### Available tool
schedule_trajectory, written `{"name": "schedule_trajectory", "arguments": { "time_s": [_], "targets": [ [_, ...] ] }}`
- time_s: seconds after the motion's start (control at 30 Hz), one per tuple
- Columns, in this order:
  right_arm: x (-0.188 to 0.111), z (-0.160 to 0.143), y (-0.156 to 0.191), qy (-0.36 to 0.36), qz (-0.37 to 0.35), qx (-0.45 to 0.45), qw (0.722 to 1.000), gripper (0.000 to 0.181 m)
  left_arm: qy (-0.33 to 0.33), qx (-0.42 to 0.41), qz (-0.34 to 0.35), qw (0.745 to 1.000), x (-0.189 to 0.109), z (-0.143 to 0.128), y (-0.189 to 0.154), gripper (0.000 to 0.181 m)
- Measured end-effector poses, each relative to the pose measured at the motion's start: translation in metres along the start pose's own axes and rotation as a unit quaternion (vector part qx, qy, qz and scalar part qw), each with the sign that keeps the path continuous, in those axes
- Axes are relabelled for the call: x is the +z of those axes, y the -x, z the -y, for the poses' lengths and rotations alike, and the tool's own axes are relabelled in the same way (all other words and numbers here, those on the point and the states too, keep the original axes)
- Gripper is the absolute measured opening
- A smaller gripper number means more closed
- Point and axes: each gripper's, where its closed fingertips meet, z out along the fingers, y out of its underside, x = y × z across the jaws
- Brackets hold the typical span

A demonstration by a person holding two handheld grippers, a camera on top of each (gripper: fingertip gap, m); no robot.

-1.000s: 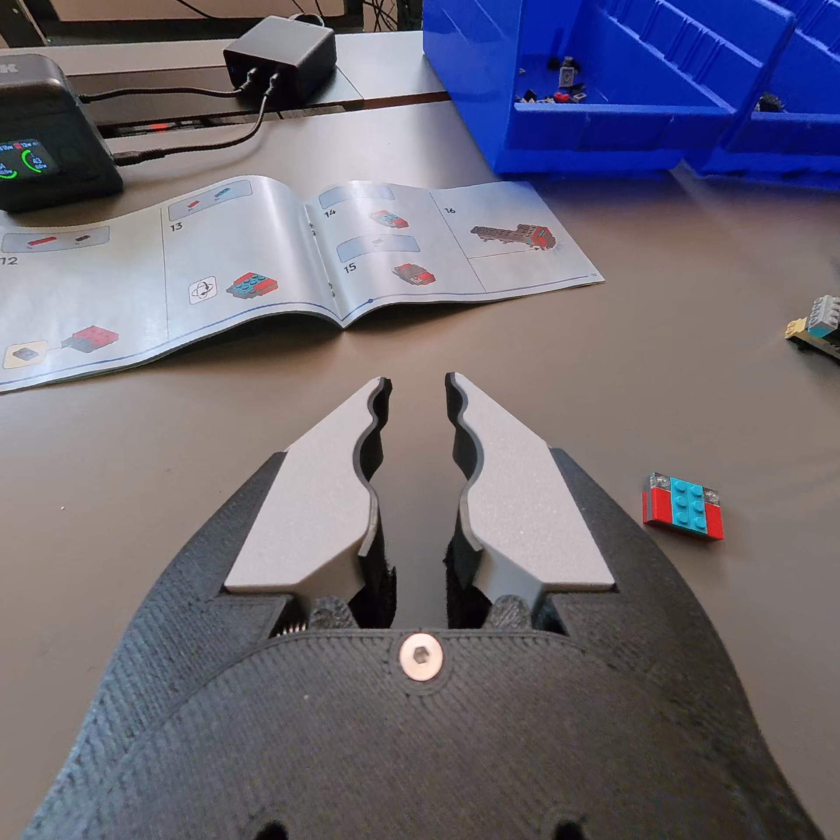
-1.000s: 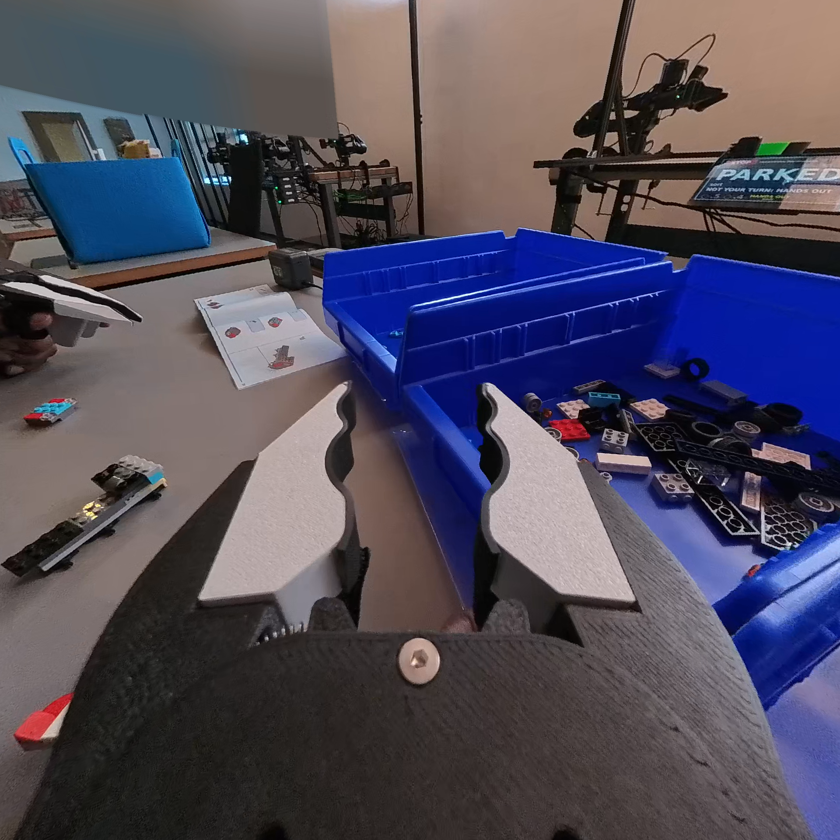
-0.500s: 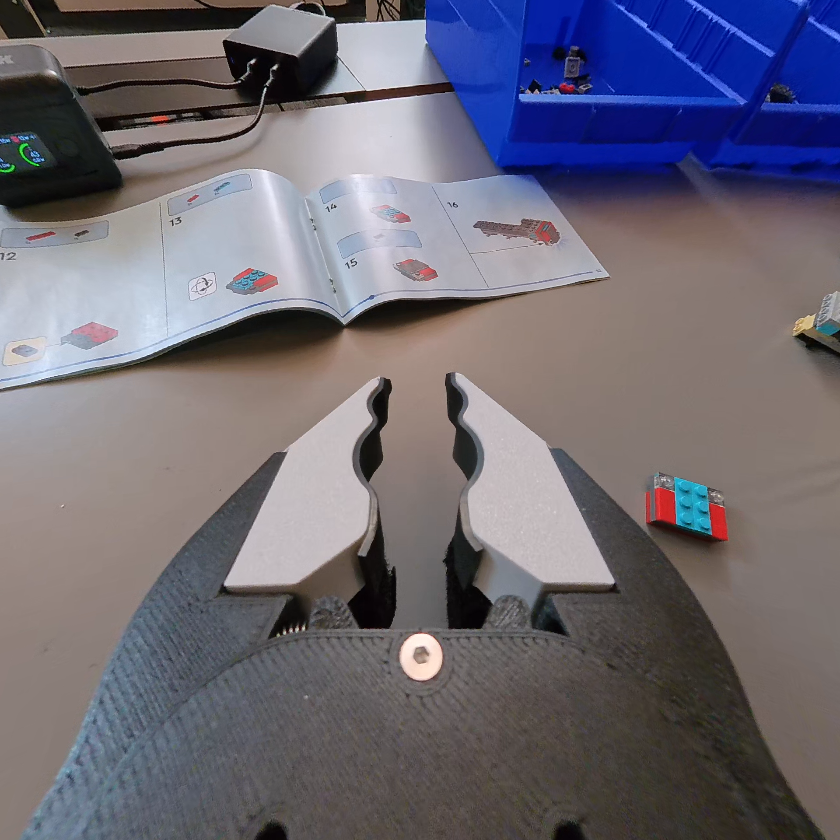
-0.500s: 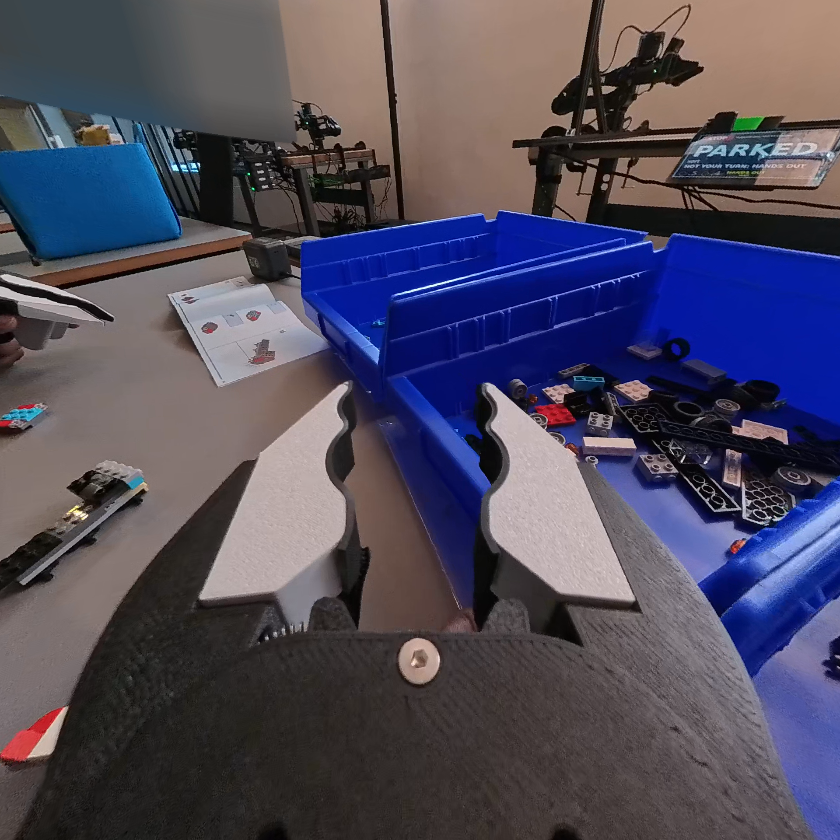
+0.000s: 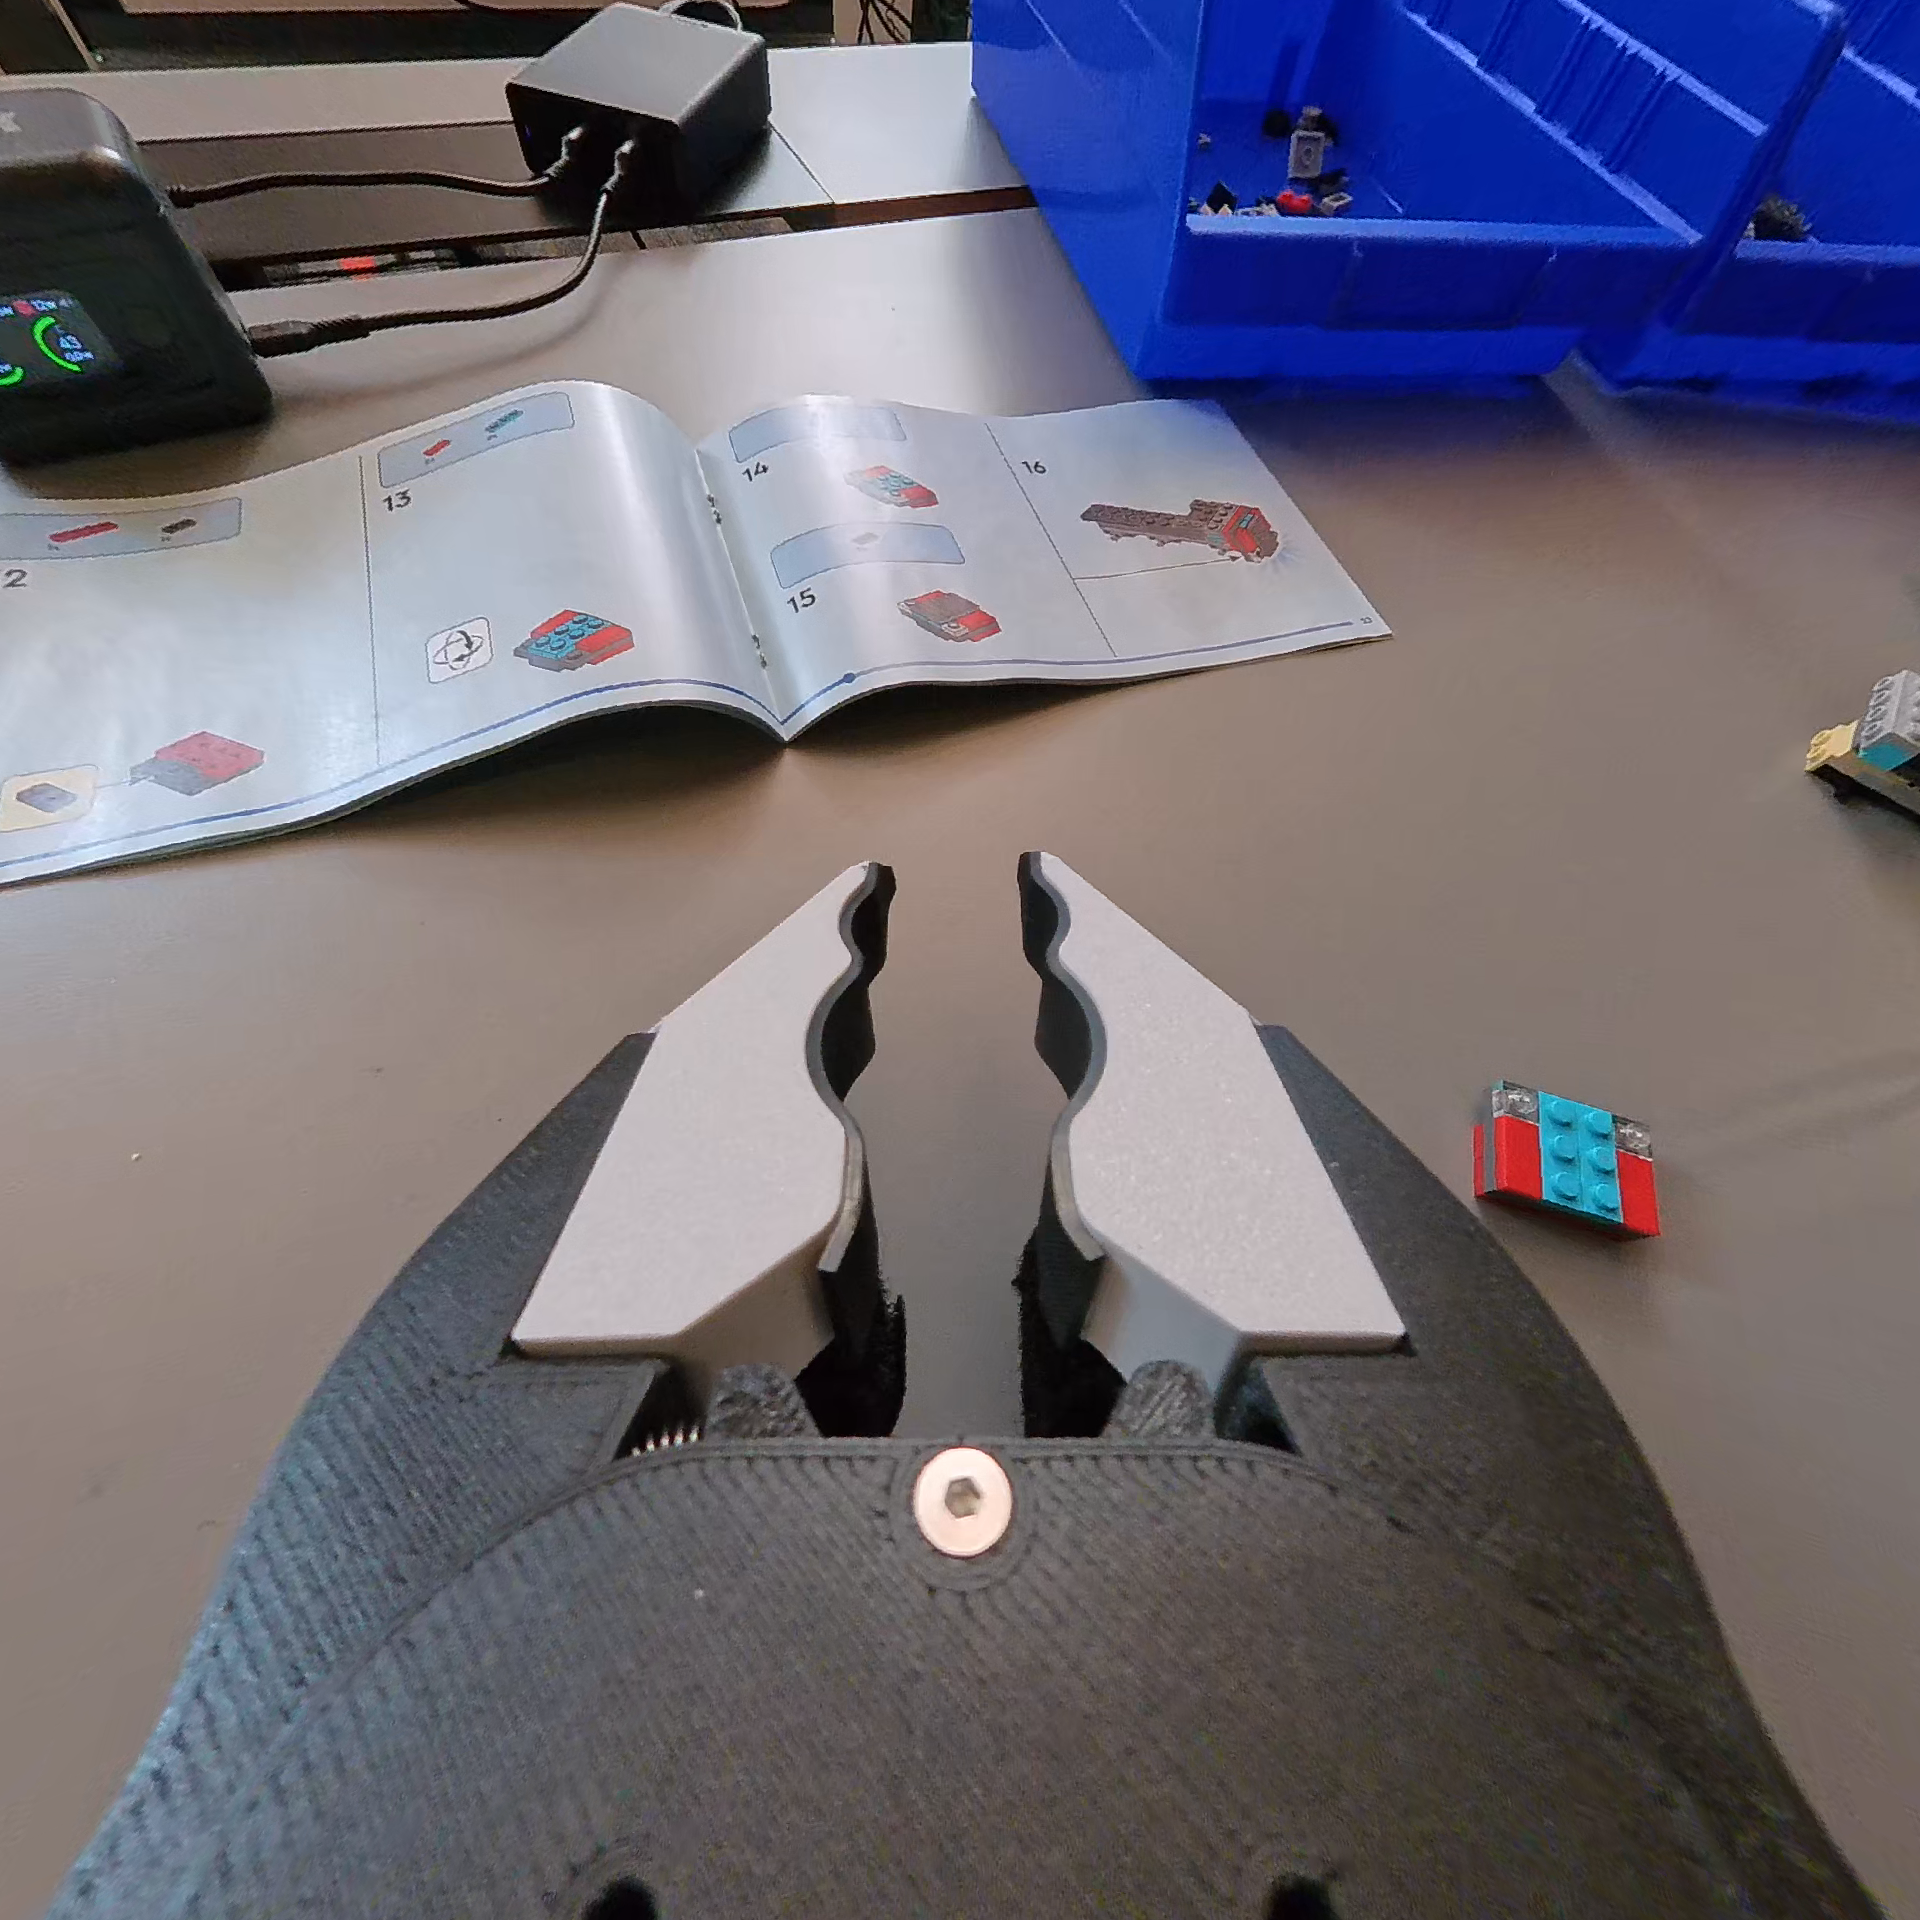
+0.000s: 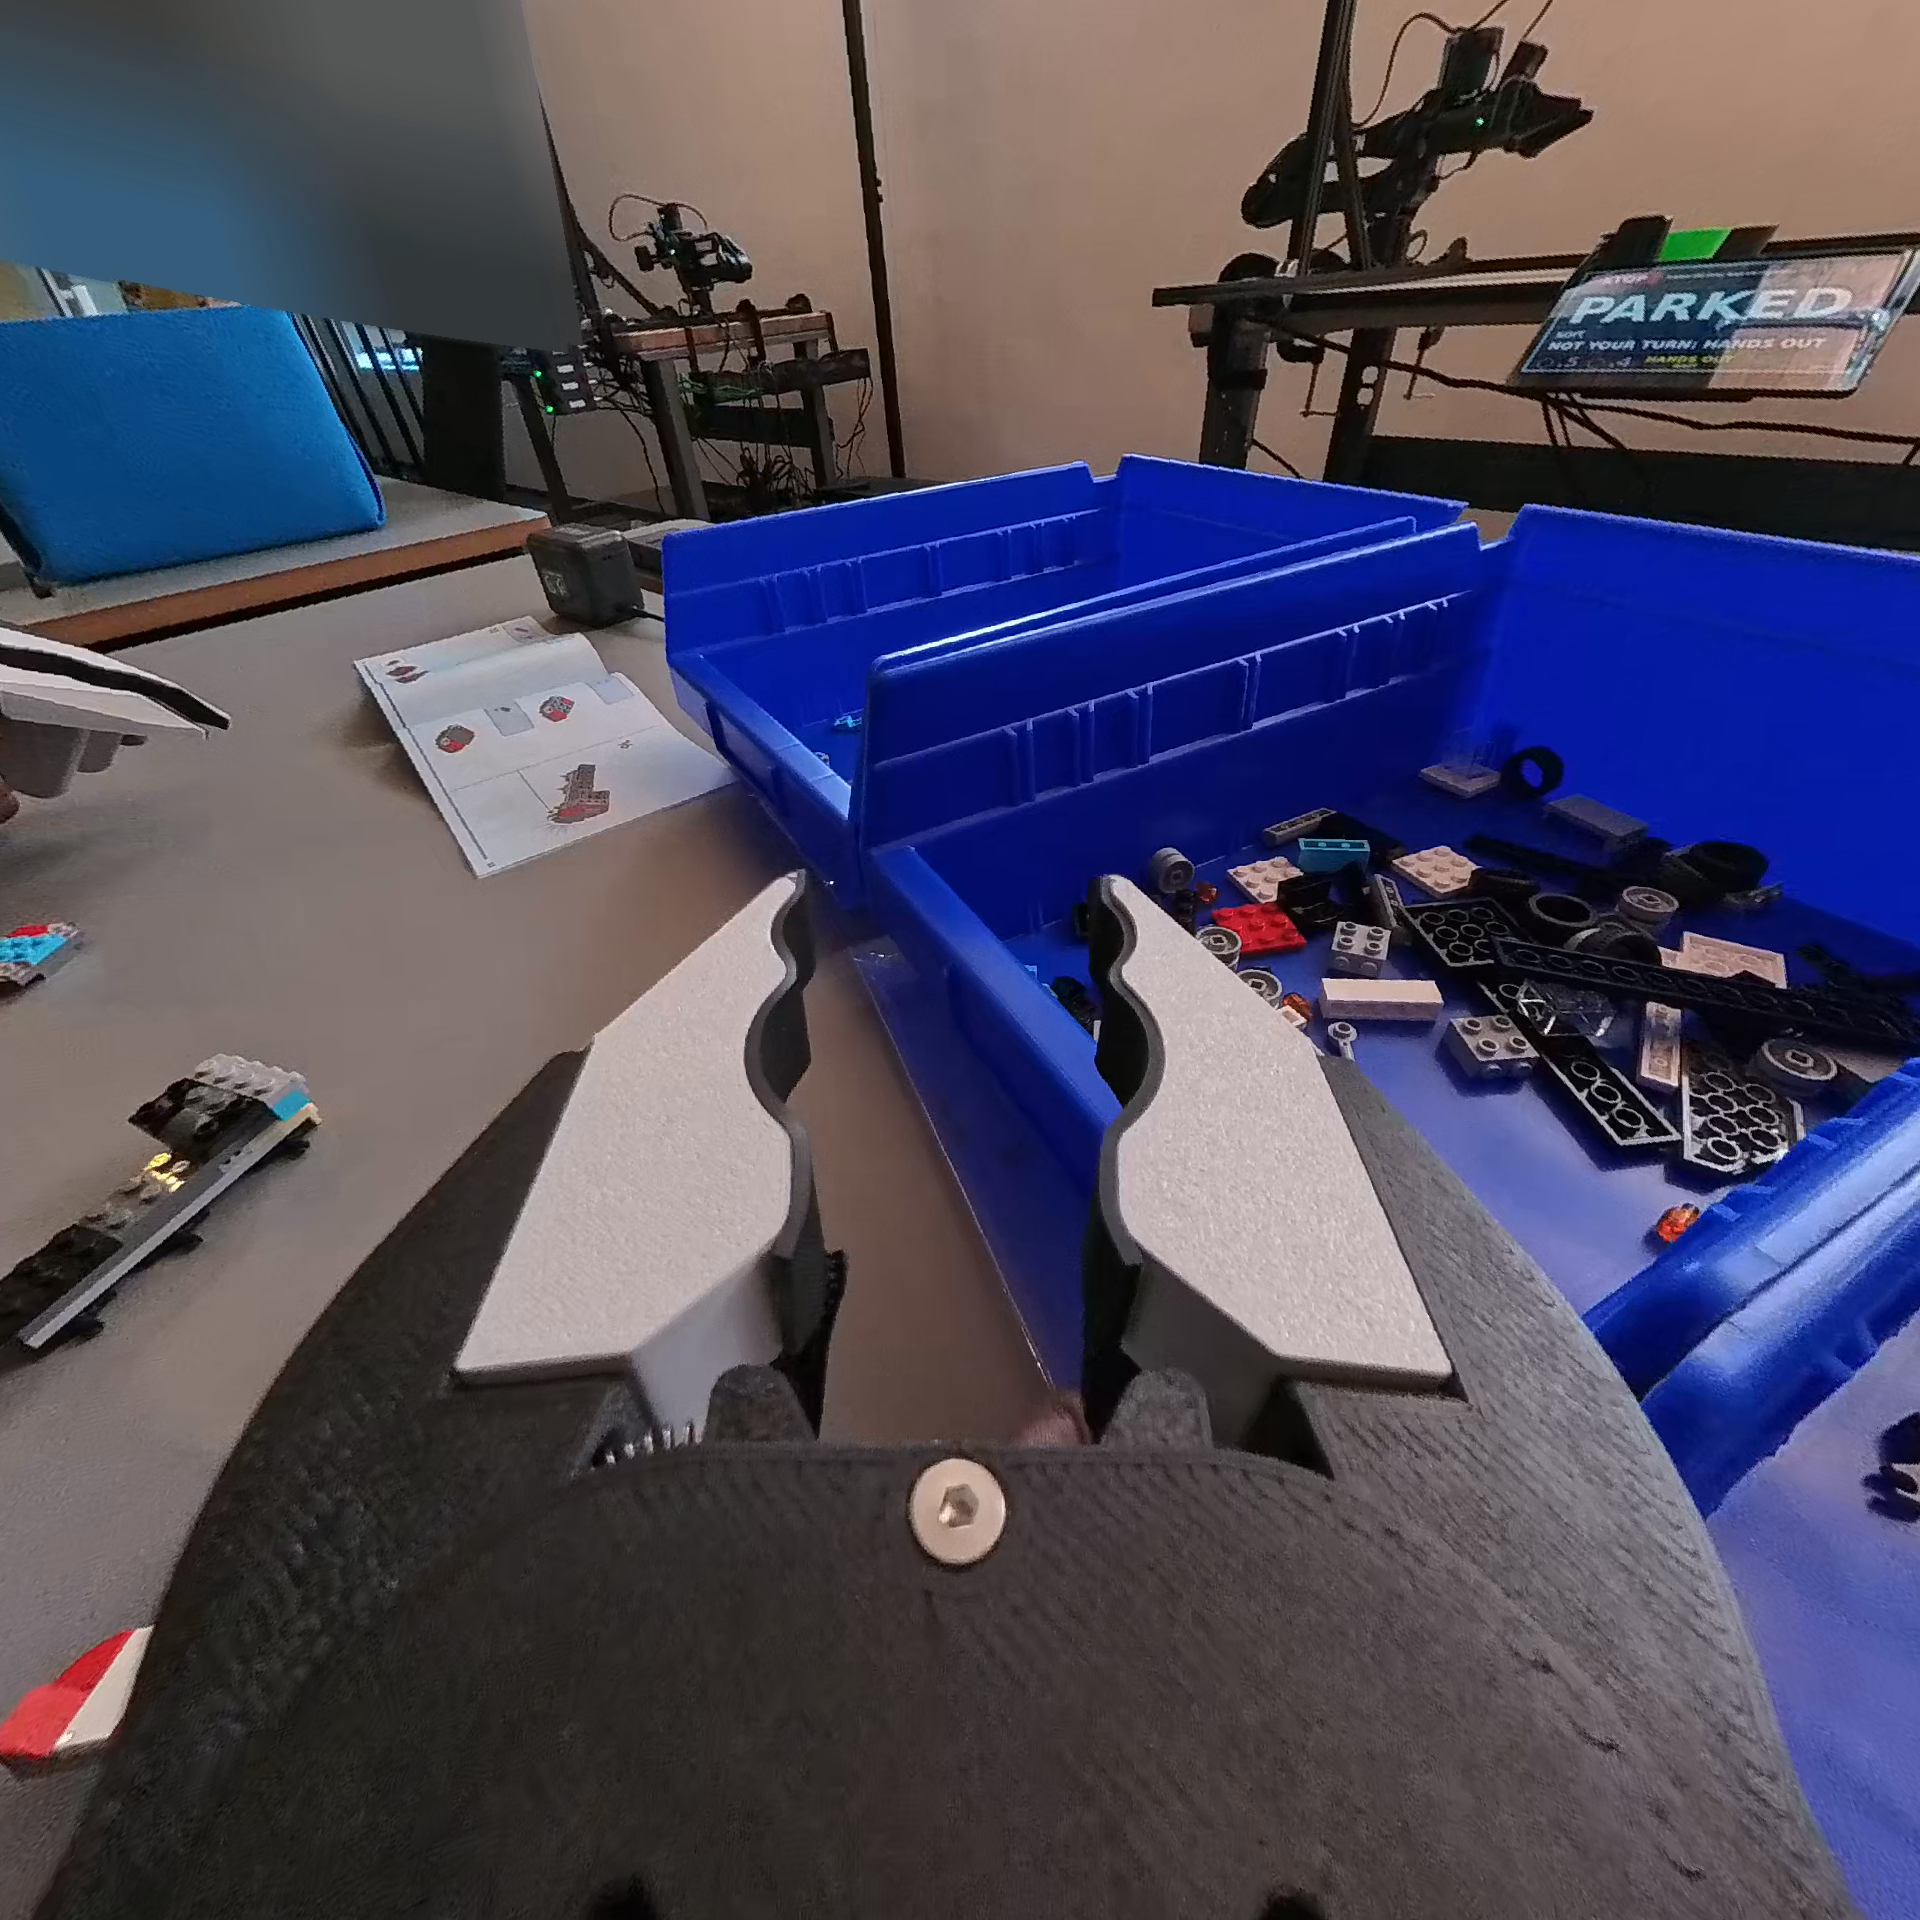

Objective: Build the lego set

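Right gripper has swung toward the bin, empty, fingers apart; left gripper likewise parted; block lower right, possibly unfinished.

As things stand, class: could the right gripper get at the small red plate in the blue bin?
Probably yes. The right gripper is open above the bin's near wall, and the red plate lies uncovered just beyond.

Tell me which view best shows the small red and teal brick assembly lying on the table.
The left wrist view: the small red and teal brick assembly lies close, whole and sharp, studs visible, right of the open left gripper. The right wrist view catches it only small, at the left edge.
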Motion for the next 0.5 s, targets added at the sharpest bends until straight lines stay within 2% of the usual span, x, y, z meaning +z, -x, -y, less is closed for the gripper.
{"name": "schedule_trajectory", "arguments": {
  "time_s": [0.5],
  "targets": [
    [0.001,-0.0031,-0.0011,0.012,-0.009,0.004,1.0,0.053,0.002,-0.001,0.0,1.0,0.0003,-0.0003,0.0003,0.027]
  ]
}}
